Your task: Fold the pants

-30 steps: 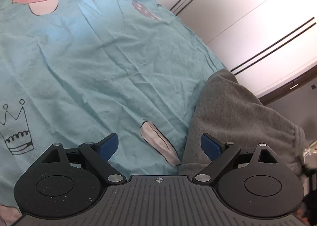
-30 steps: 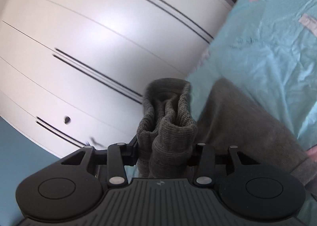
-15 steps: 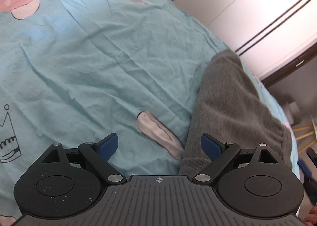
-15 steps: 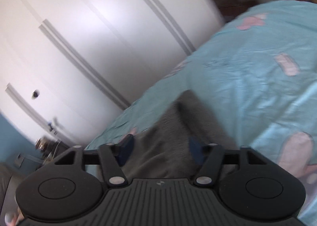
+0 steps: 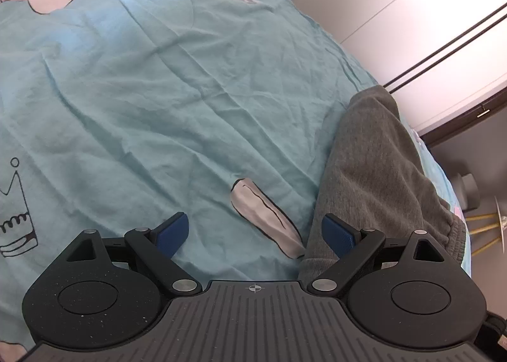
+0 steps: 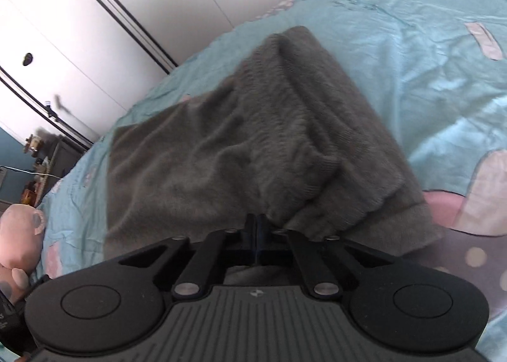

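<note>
Pants (image 6: 259, 127) now lie folded on the bedsheet (image 6: 427, 54); right gripper (image 6: 257, 229) — holding a cuff a second ago — has just clamped together empty; left gripper (image 5: 255, 232) gapes, grasping nothing — fold apparently placed.

I find no word, number or brand name I can read. The bedsheet (image 5: 158, 92) carries only printed pictures — no lettering. At about 1 o'clock in my right wrist view there is a small dark scribble on the bedsheet that may be writing, but it is too blurred to make out. My left gripper (image 5: 255, 230) body bears a small crosshair mark — a sign, not text.
</note>
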A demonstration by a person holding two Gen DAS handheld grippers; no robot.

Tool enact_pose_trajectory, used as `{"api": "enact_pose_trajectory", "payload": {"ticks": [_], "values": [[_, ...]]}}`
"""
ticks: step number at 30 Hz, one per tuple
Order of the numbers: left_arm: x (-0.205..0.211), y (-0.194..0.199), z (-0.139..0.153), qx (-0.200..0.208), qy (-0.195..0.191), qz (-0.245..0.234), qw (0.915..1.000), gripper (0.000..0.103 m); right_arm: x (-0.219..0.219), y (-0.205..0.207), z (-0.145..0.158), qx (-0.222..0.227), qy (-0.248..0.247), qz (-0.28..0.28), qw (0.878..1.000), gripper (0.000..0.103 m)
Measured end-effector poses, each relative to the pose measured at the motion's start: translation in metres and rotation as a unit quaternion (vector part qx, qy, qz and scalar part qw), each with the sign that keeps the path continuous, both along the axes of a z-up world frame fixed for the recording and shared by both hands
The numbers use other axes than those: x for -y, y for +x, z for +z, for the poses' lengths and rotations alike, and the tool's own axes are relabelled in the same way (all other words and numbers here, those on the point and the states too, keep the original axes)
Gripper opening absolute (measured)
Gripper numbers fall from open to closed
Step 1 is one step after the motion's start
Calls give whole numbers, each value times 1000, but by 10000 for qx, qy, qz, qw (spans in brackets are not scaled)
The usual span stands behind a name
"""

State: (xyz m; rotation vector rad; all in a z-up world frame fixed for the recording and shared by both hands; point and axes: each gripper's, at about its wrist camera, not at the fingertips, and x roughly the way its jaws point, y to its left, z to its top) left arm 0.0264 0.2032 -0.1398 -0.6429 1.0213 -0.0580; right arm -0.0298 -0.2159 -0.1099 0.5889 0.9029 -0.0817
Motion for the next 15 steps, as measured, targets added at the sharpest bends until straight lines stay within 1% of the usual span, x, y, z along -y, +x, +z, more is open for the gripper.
{"api": "enact_pose_trajectory", "payload": {"ticks": [2, 5, 7, 8, 9, 10, 11, 13, 15], "values": [[-1, 0, 1, 1, -33, 1, 10000, 95, -3, -7, 8, -42, -146, 45, 9999, 0], [-1, -1, 1, 10, -68, 3, 10000, 95, -13, -15, 25, -26, -610, 53, 9981, 1], [0, 0, 1, 5, -50, -12, 10000, 95, -9, -19, 31, -132, -988, -215, 9948, 1], [1, 0, 1, 2, -43, -33, 10000, 95, -6, -22, 33, -111, -978, -255, 9948, 6], [3, 1, 1, 0, -25, -64, 10000, 95, -4, -24, 37, -75, -899, -273, 9955, 8], [5, 2, 0, -4, 12, -101, 9999, 95, -4, -26, 41, -19, -897, -264, 9956, 13], [6, 2, 0, -4, 51, -139, 9999, 95, -6, -27, 45, 81, -959, -190, 9952, 16], [10, 2, 1, 23, 164, -223, 9996, 95, -13, -27, 51, 257, -1115, -89, 9934, 17], [14, 1, 2, 72, 323, -315, 9990, 95, -15, -22, 52, 323, -1109, 10, 9933, 17]]}}
